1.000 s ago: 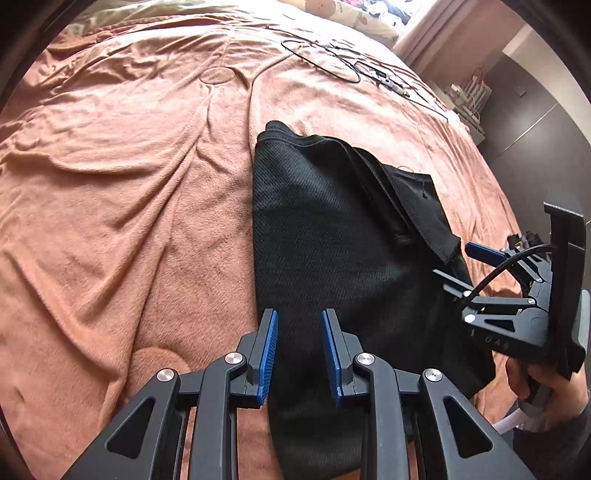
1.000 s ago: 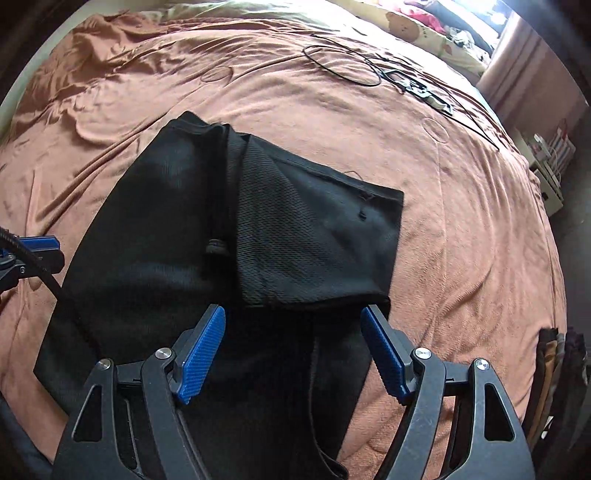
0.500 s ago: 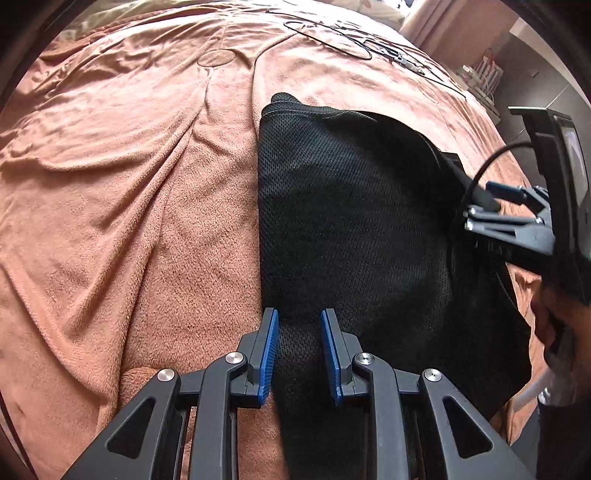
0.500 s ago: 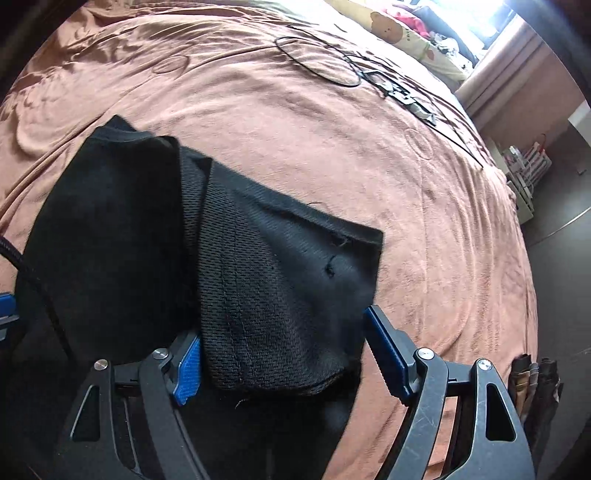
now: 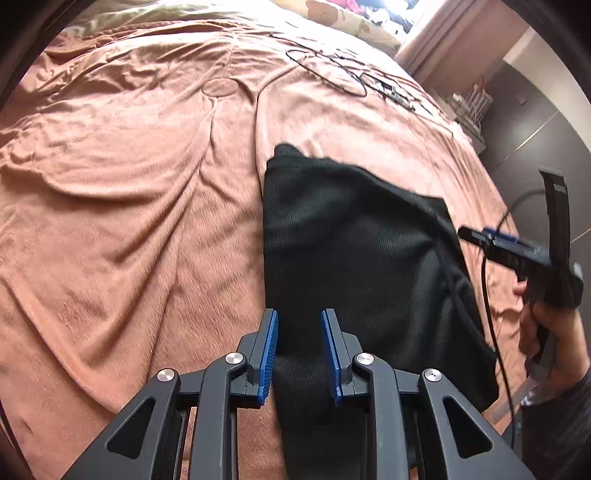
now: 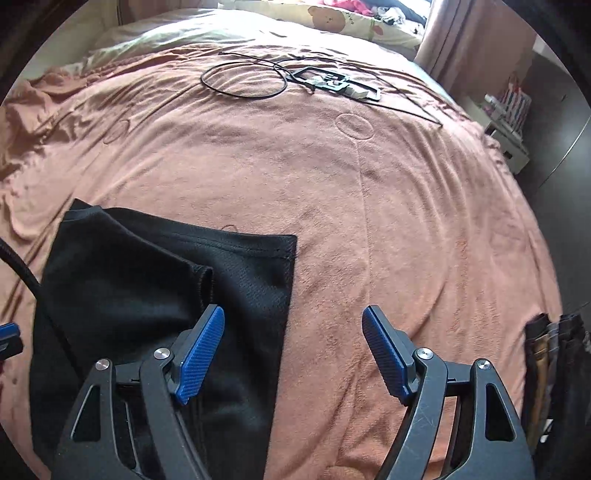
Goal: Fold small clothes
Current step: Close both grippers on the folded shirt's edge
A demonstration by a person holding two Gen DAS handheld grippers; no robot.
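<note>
A black mesh garment [image 5: 351,258] lies folded lengthwise on the brown blanket [image 5: 129,221]. My left gripper [image 5: 300,354] is at its near end. The jaws stand narrow, and the black cloth fills the gap between the blue pads. In the right wrist view the garment [image 6: 147,295] sits at the lower left, one layer folded over another. My right gripper [image 6: 293,332] hovers over the garment's right edge and bare blanket. Its jaws are wide and closing, and the pads press on nothing. A hand [image 5: 543,332] holds that gripper [image 5: 480,236] at the right of the left wrist view.
Black cables [image 6: 243,79] and a flat black frame [image 6: 332,83] lie at the far side of the bed. A bear-print pillow [image 6: 328,18] is behind them. Folded clothes [image 6: 554,369] are stacked at the right edge. A white shelf unit [image 6: 506,122] stands beyond the bed.
My right gripper has swung right, off the folded flap it straddled half a second ago, and now hangs over the garment's edge. My left gripper has kept its place at the near end.
</note>
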